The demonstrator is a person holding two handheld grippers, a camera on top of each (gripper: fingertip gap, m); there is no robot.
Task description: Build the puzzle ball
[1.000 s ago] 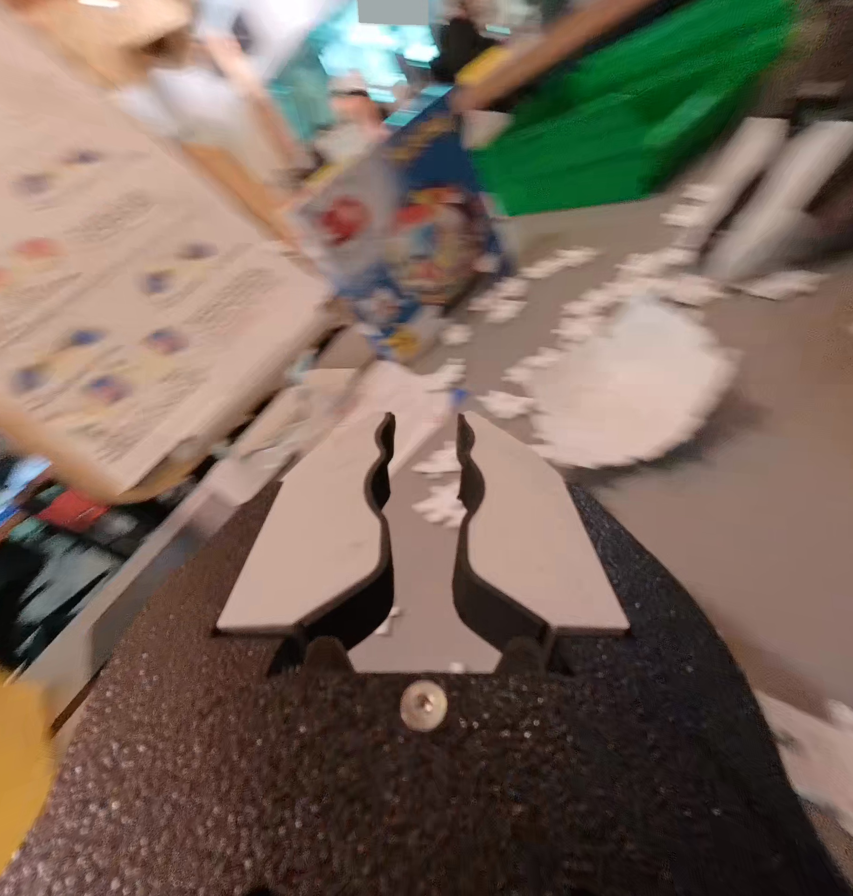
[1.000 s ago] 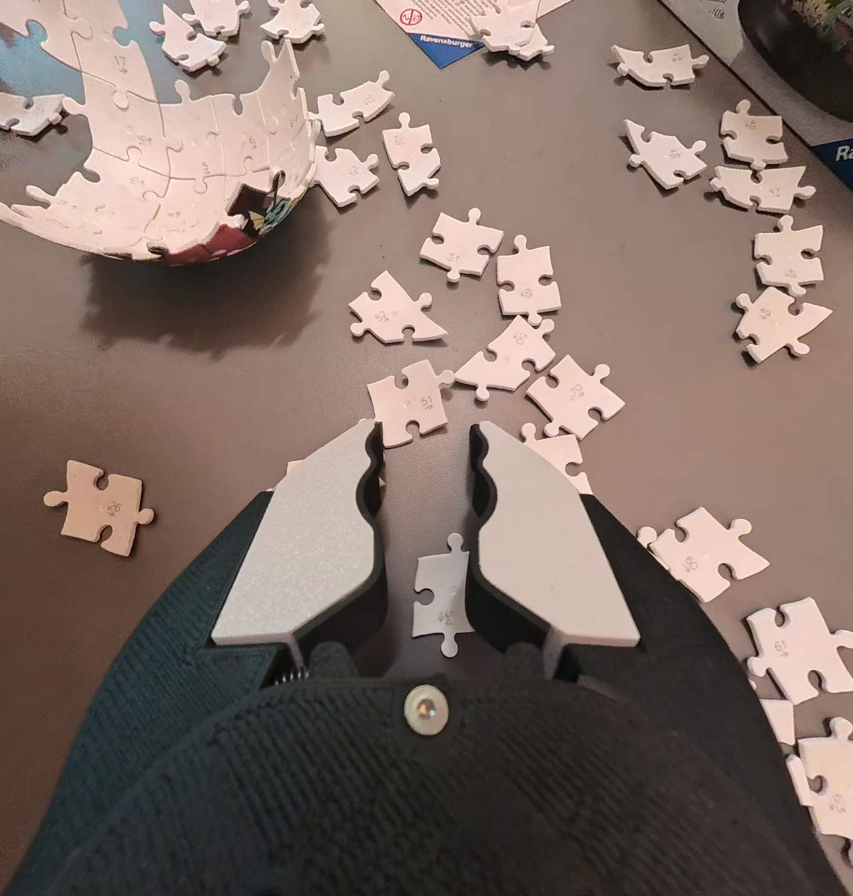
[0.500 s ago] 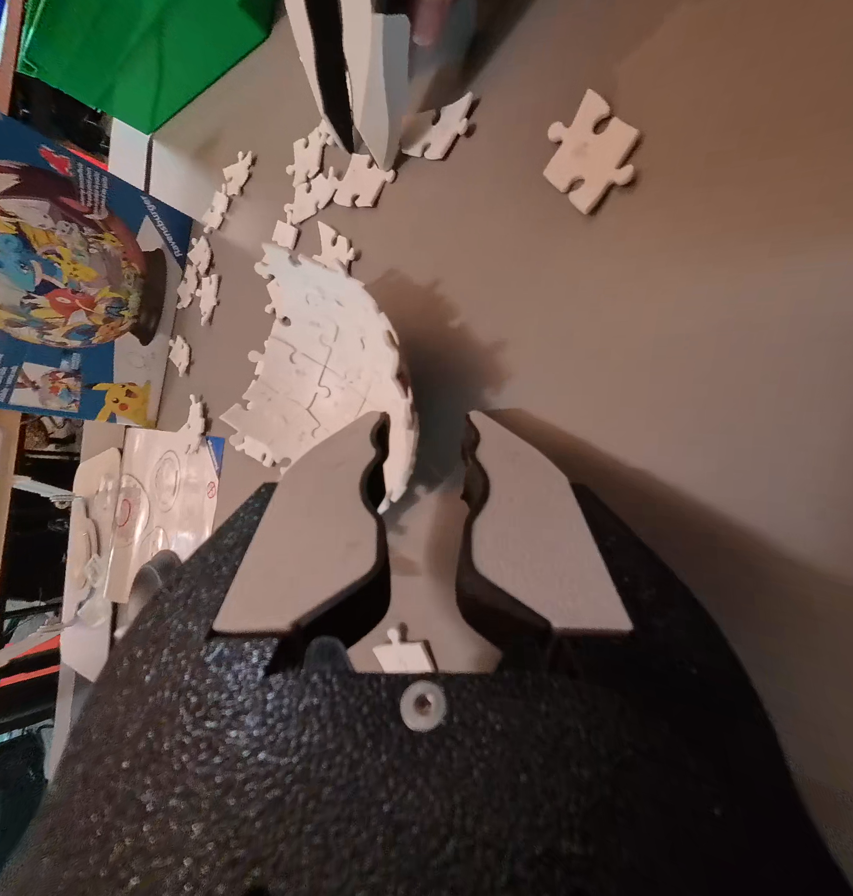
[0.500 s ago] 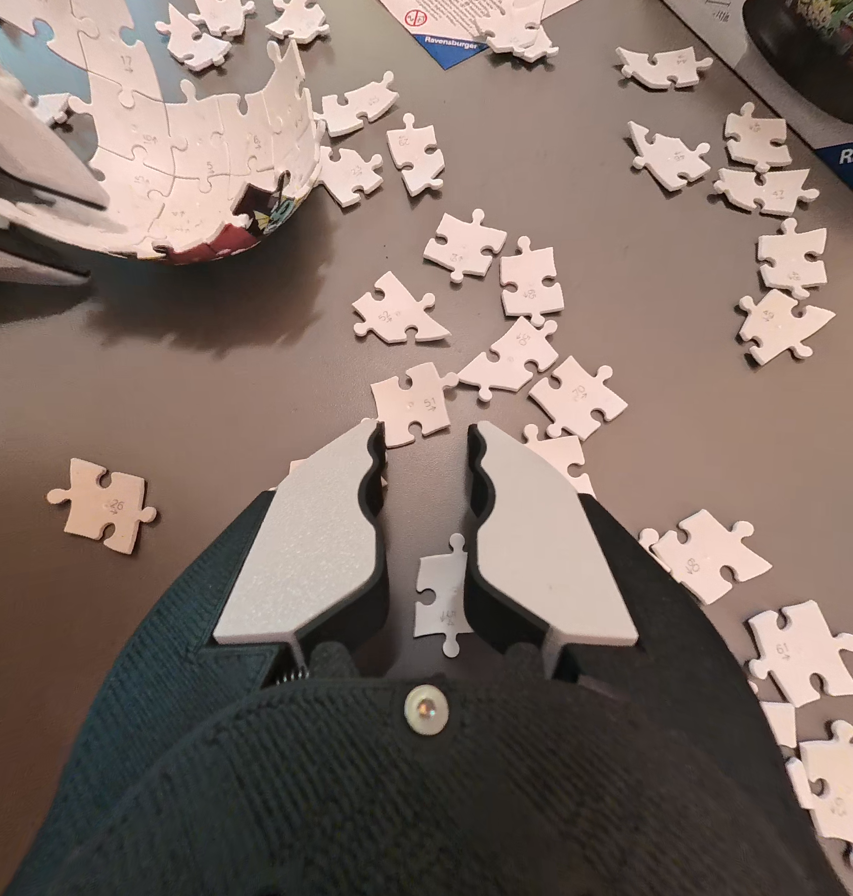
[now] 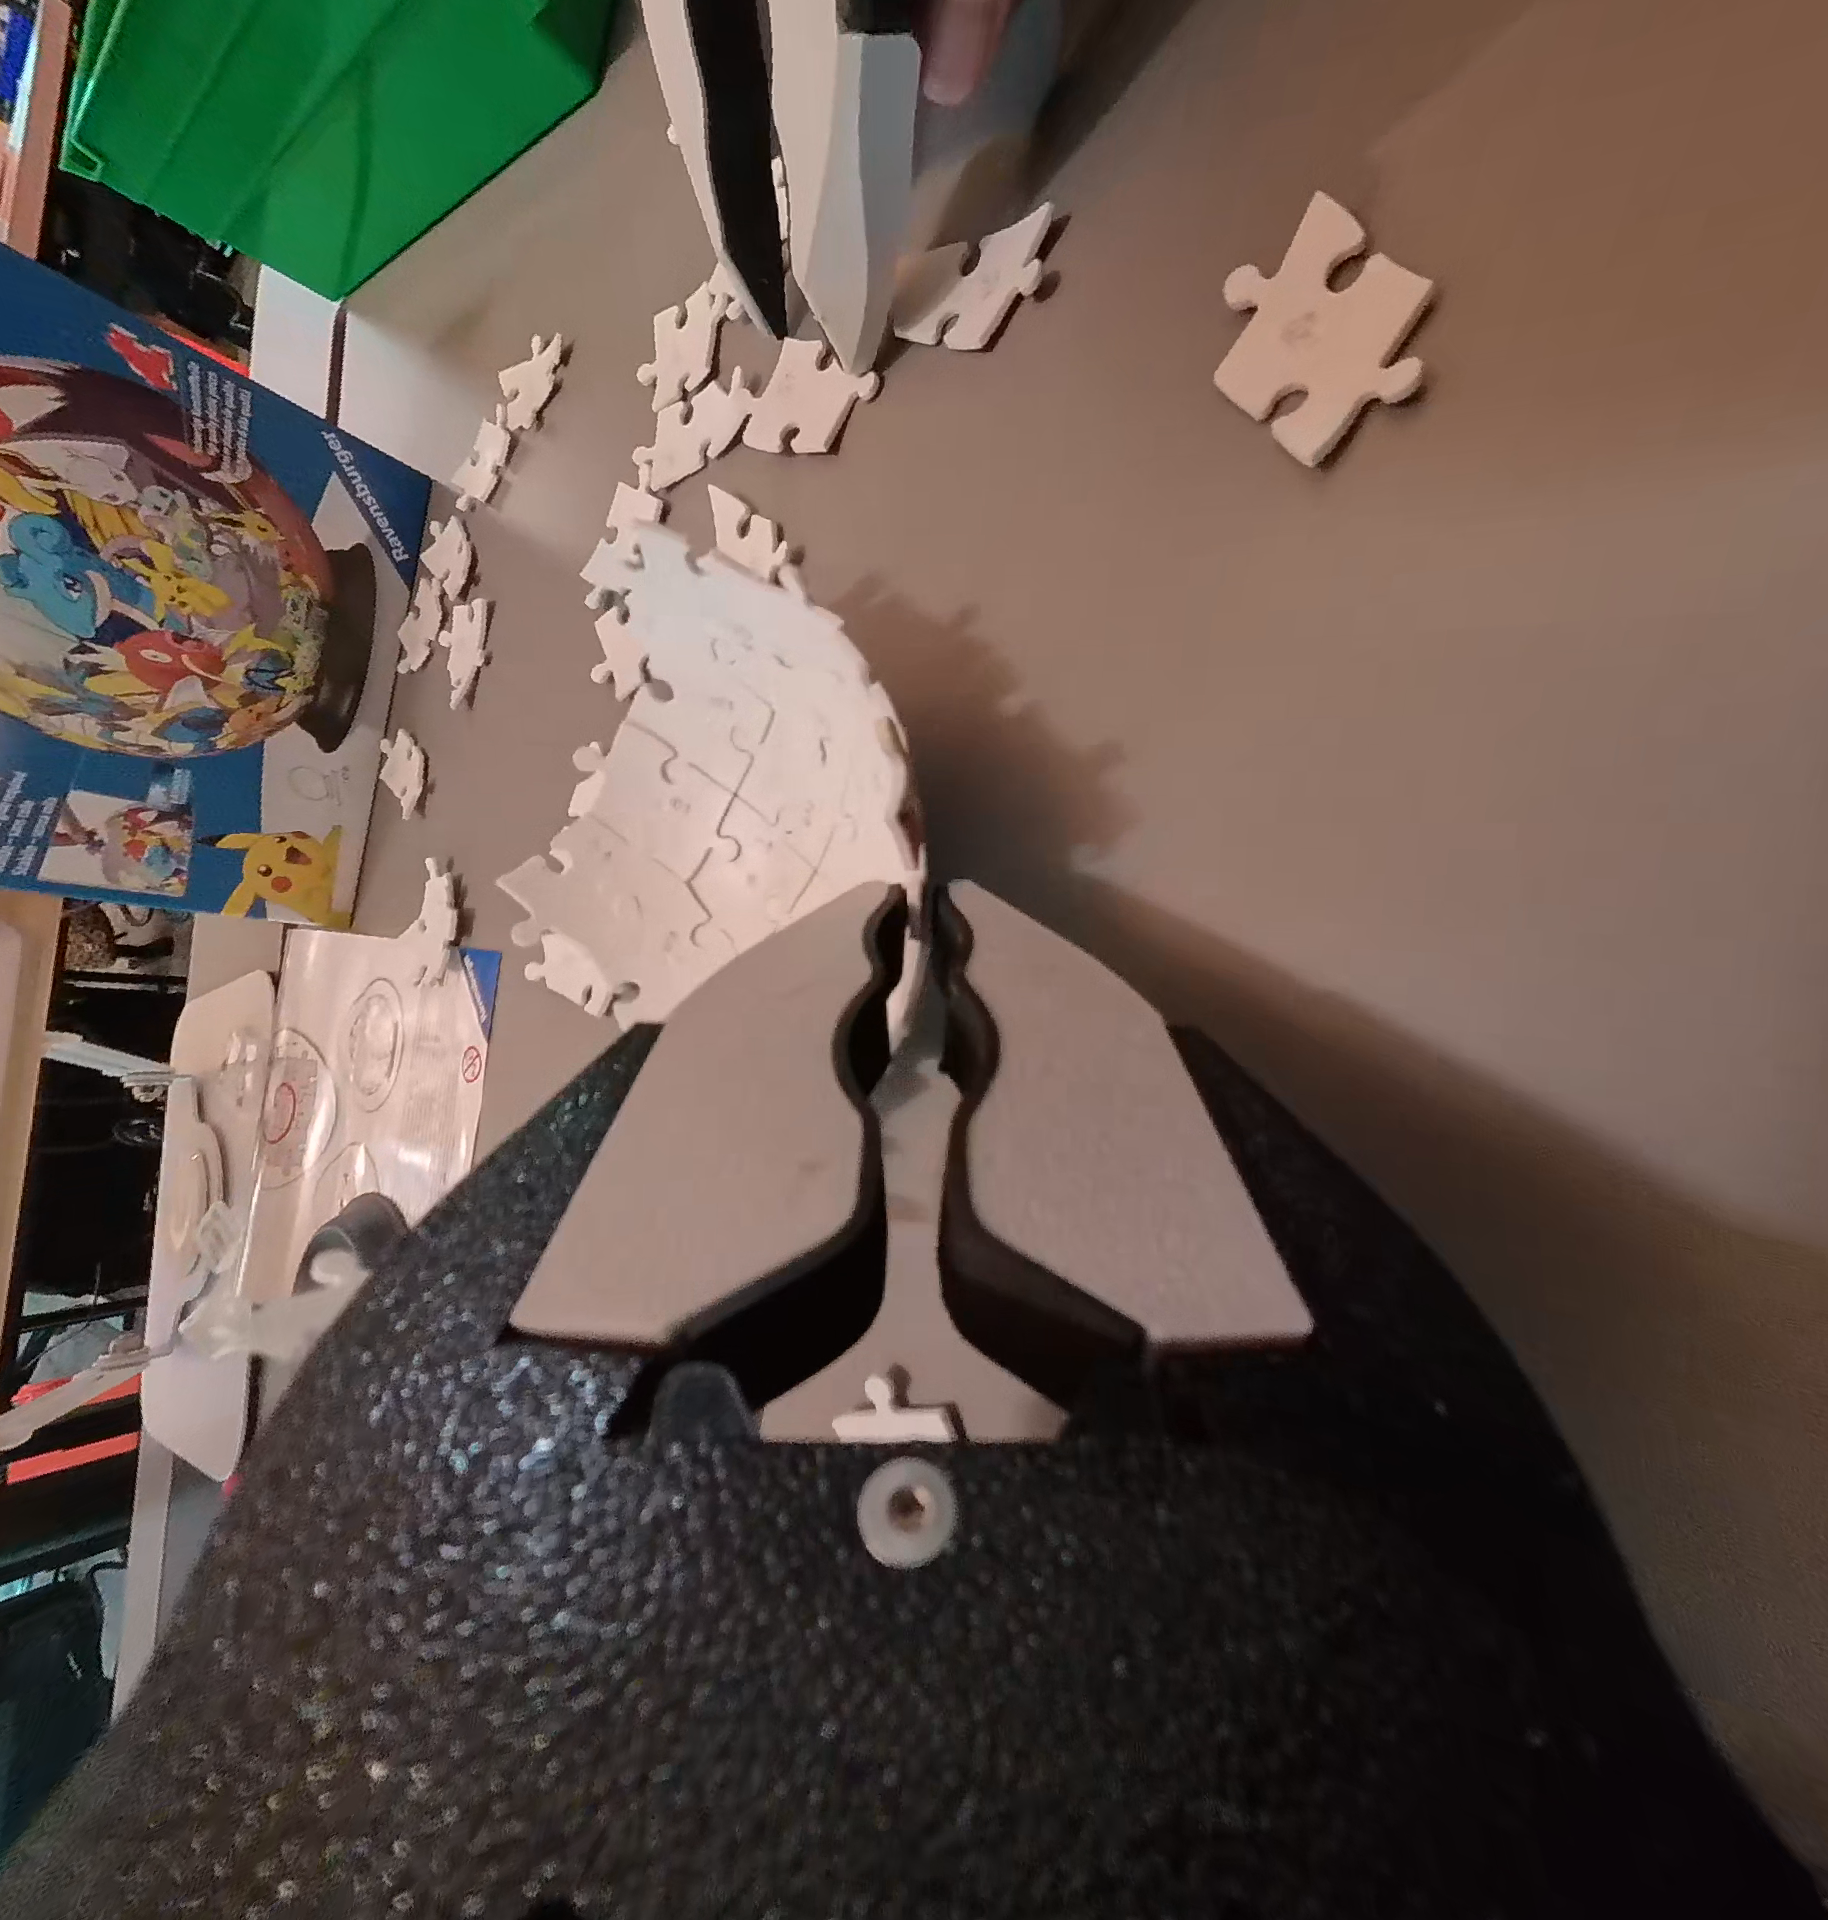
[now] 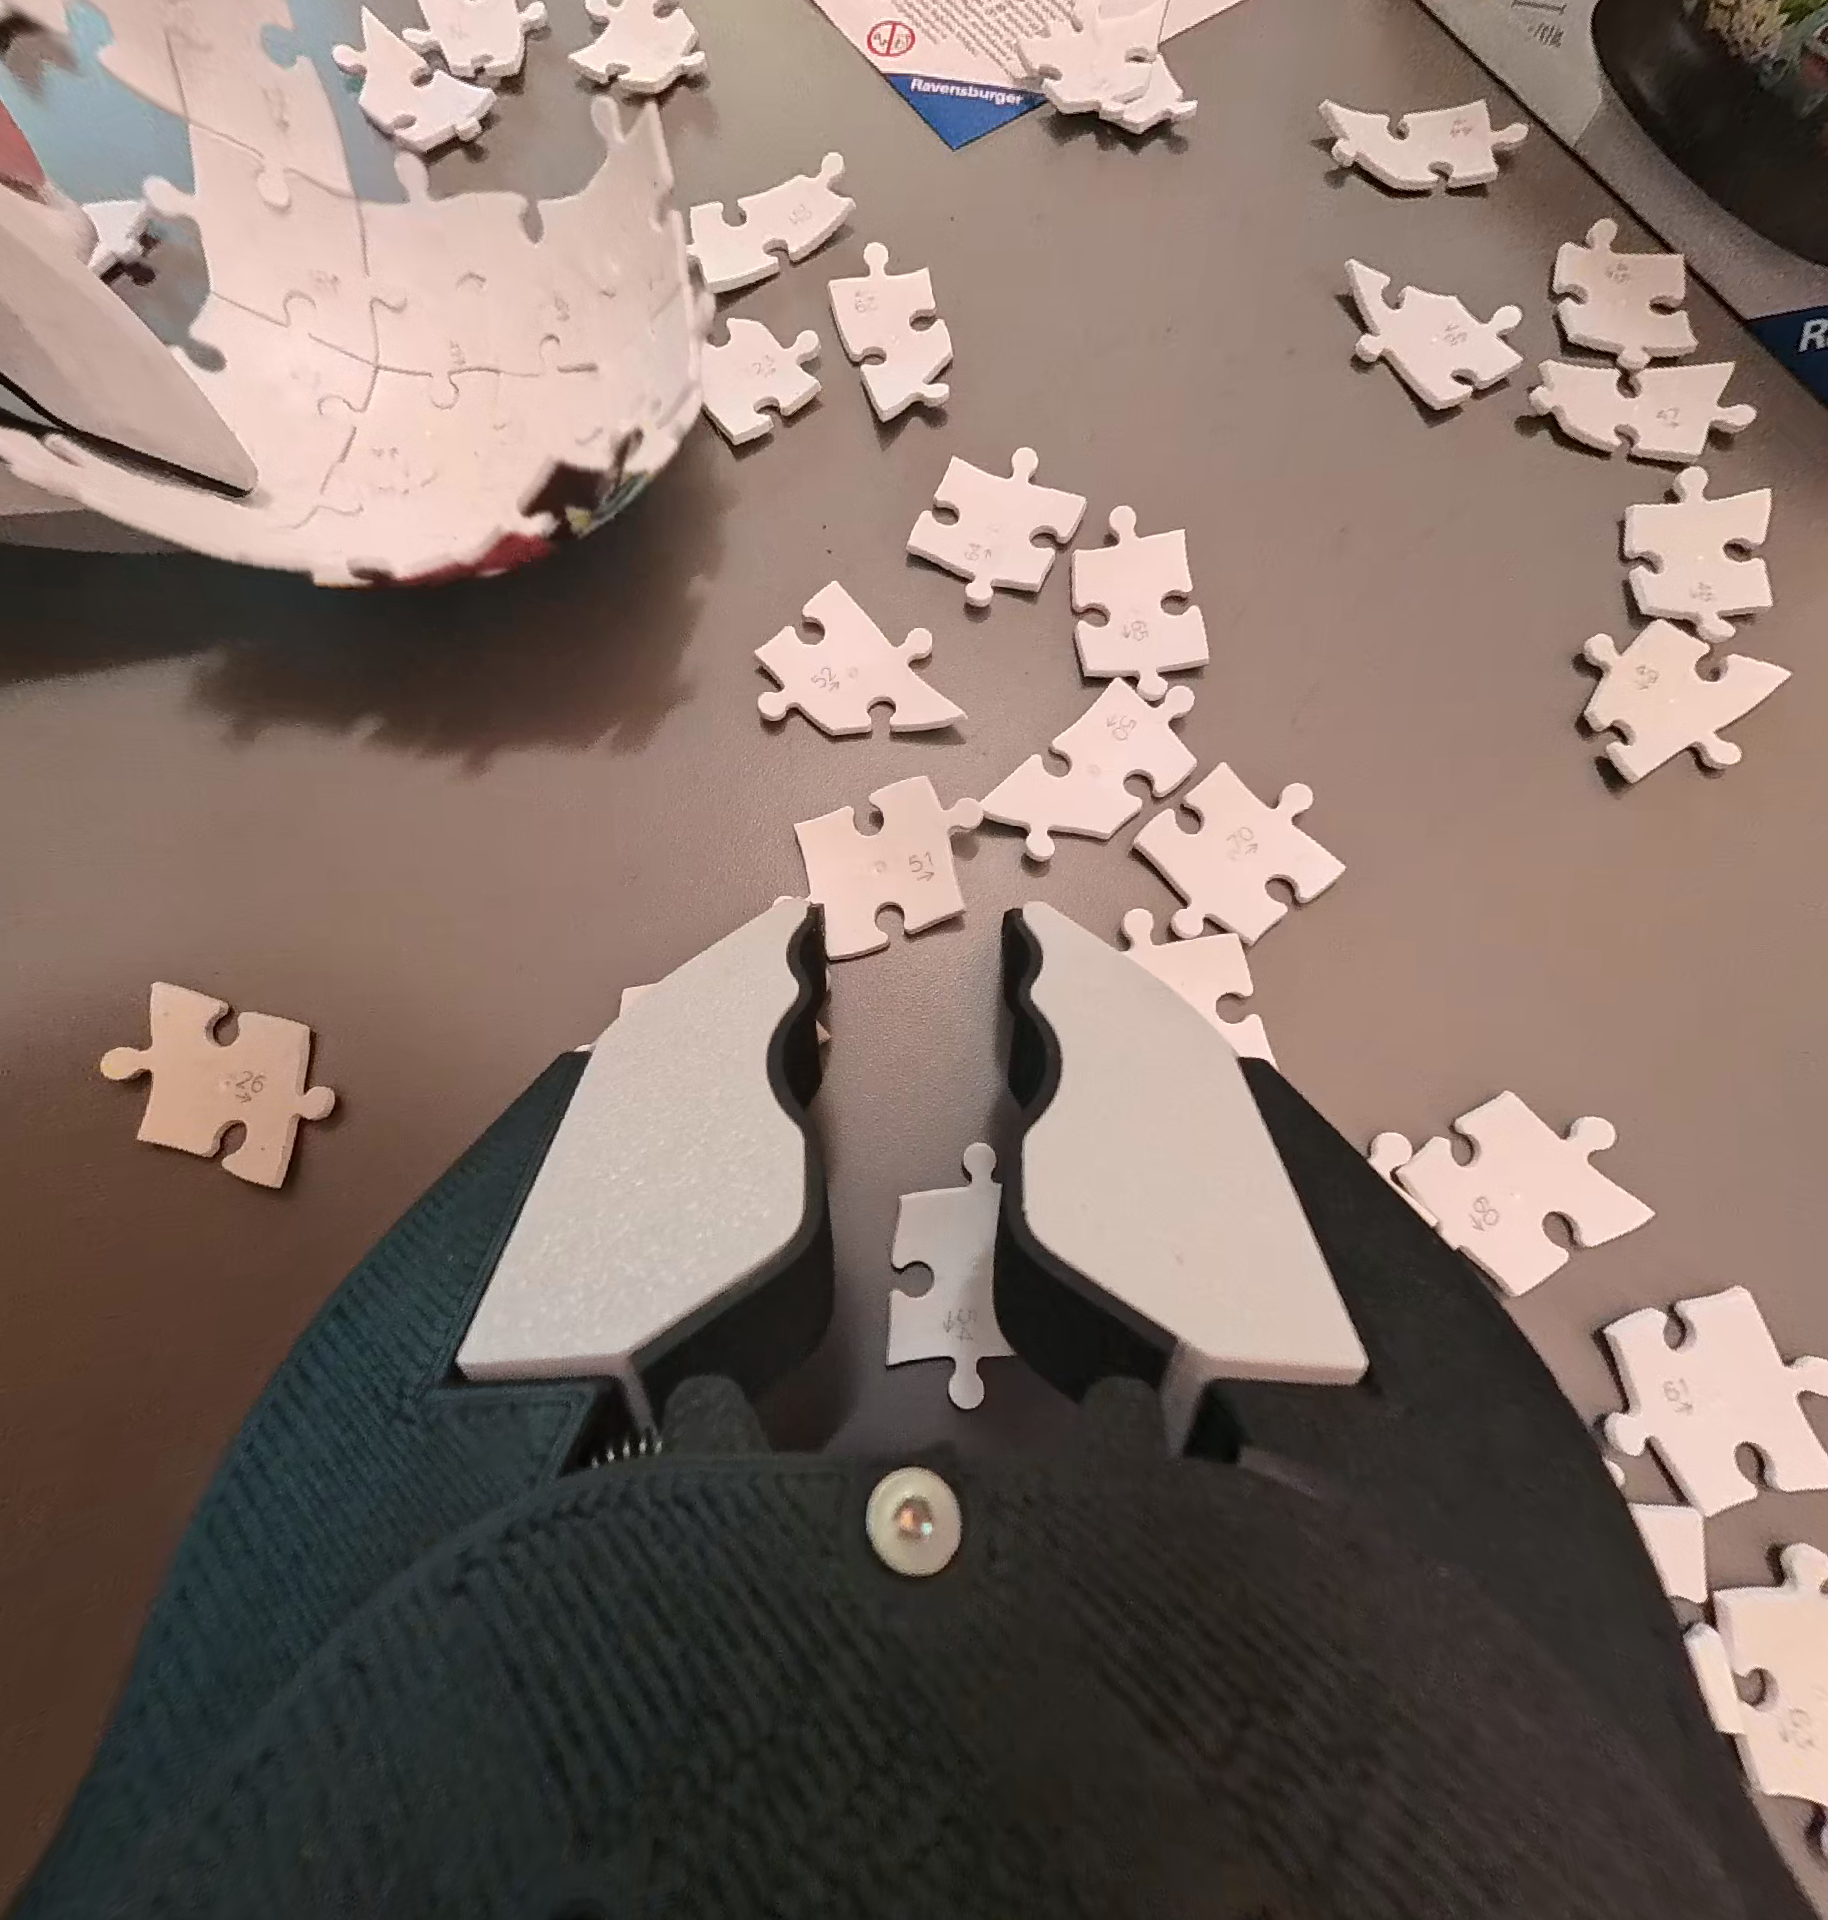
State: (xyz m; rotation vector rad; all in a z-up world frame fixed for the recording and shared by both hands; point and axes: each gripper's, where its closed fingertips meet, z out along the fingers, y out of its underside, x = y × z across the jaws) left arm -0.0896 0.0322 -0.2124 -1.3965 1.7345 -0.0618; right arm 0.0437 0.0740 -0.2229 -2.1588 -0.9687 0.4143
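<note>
A workroom or lab-like space is suggested. A plain grey-brown tabletop (image 6: pixel 474 883) is strewn with loose white puzzle pieces (image 6: pixel 1138 613); a printed puzzle box (image 5: pixel 162 644) and an instruction sheet (image 5: pixel 380 1060) are laid along one edge. A green bin (image 5: pixel 318 125) is seen at a far corner, and cluttered shelving (image 5: pixel 58 1143) beyond the edge.

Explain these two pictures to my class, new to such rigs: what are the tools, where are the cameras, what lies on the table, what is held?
A person holds a two-finger gripper in each hand; a camera on each looks along its fingers. In the left wrist view, the left gripper pinches the rim of the half-built ball. In the right wrist view, the right gripper is open above loose white pieces on the grey table, holding nothing. The puzzle box lies nearby.
</note>
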